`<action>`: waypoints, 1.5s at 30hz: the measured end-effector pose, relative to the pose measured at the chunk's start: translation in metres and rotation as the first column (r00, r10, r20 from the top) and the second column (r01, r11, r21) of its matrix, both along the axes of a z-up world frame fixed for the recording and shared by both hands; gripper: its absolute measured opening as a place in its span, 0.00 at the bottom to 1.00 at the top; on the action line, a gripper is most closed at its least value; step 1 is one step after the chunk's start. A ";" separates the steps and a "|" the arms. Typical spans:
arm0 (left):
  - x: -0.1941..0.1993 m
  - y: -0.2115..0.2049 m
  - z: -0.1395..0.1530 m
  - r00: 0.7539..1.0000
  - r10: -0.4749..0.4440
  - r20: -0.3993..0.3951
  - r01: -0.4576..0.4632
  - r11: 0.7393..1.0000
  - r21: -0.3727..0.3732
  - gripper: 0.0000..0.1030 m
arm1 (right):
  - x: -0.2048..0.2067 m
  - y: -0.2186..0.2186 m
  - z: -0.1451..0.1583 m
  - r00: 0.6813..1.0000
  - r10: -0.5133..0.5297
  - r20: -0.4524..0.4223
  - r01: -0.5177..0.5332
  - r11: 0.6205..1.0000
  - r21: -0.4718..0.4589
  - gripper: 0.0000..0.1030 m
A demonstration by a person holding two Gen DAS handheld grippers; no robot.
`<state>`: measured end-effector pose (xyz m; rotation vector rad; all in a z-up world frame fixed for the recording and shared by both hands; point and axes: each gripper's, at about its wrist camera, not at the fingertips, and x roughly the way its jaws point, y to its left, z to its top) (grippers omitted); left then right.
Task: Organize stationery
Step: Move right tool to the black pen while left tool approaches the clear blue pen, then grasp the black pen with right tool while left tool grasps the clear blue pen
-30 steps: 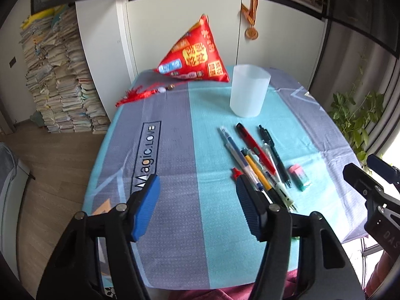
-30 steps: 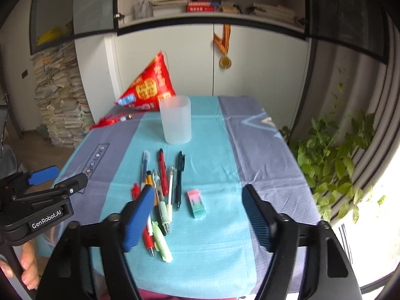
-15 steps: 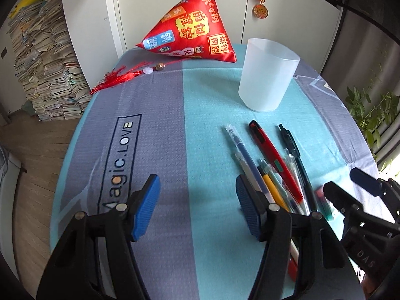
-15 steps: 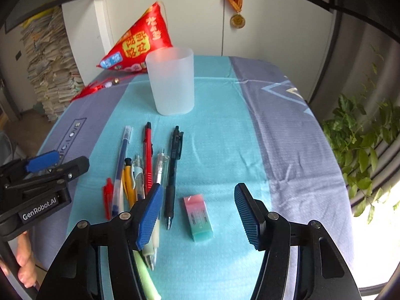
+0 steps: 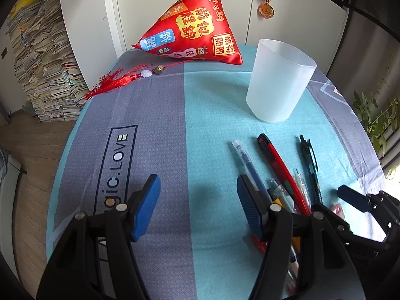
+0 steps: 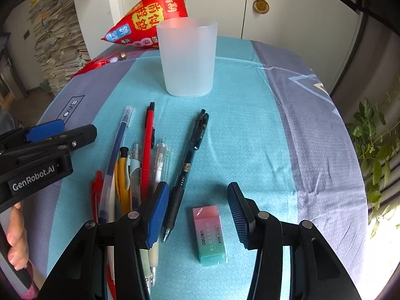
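A frosted plastic cup (image 6: 187,55) stands upright at the middle of the table, also in the left wrist view (image 5: 280,80). In front of it lie several pens (image 6: 140,165) side by side, a black pen (image 6: 190,160) a little apart, and a pink-and-green eraser (image 6: 210,235). My right gripper (image 6: 197,195) hovers low over the eraser. Its jaws are closing, with the eraser and the black pen's tip between them, and the pads touch neither. My left gripper (image 5: 197,187) is open over bare cloth, left of the blue pen (image 5: 250,167) and red pen (image 5: 282,167).
A red printed pouch (image 5: 197,30) with a red tassel (image 5: 117,80) lies behind the cup. A tall stack of papers (image 5: 42,62) stands on the floor at the left, and a plant (image 6: 375,150) at the right. A medal (image 5: 266,10) hangs on the cabinet.
Both grippers have come down and forward over the table, so the cup and pens look larger. The right jaws have narrowed around the eraser. The left jaws keep their width.
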<state>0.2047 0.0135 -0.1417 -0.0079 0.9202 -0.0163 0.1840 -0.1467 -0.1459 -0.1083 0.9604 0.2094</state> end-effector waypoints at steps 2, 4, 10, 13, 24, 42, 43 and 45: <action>0.005 -0.003 0.002 1.000 -0.003 -0.001 0.003 1.000 -0.007 0.60 | 0.001 -0.001 0.000 1.000 -0.003 -0.004 0.003 1.000 0.005 0.48; 0.009 -0.009 0.003 1.000 -0.014 0.001 0.014 1.000 -0.008 0.61 | 0.003 -0.003 0.001 1.000 -0.008 -0.009 0.008 1.000 0.015 0.48; 0.023 -0.021 -0.006 0.999 -0.017 -0.029 0.018 1.000 0.021 0.60 | 0.021 -0.022 0.011 0.997 -0.078 -0.030 0.081 0.991 0.110 0.48; 0.031 -0.020 -0.009 0.999 -0.003 -0.051 0.003 1.000 0.014 0.60 | 0.036 -0.020 0.014 0.994 -0.107 -0.021 0.108 0.989 0.098 0.48; 0.051 -0.032 -0.018 0.995 -0.025 -0.094 0.026 1.000 0.007 0.43 | 0.083 0.000 0.004 0.990 -0.104 -0.091 0.113 0.989 0.095 0.35; 0.015 -0.017 0.032 0.997 -0.080 0.004 0.080 0.991 -0.110 0.07 | 0.037 -0.015 0.053 0.995 -0.090 0.038 0.078 0.969 0.234 0.16; 0.010 -0.015 0.037 0.997 -0.079 0.021 0.081 0.991 -0.107 0.07 | 0.032 -0.016 0.057 0.995 -0.092 0.049 0.078 0.968 0.239 0.16; -0.003 -0.012 0.050 0.995 -0.079 0.056 0.085 0.991 -0.105 0.07 | 0.020 -0.018 0.068 0.993 -0.094 0.075 0.074 0.967 0.243 0.16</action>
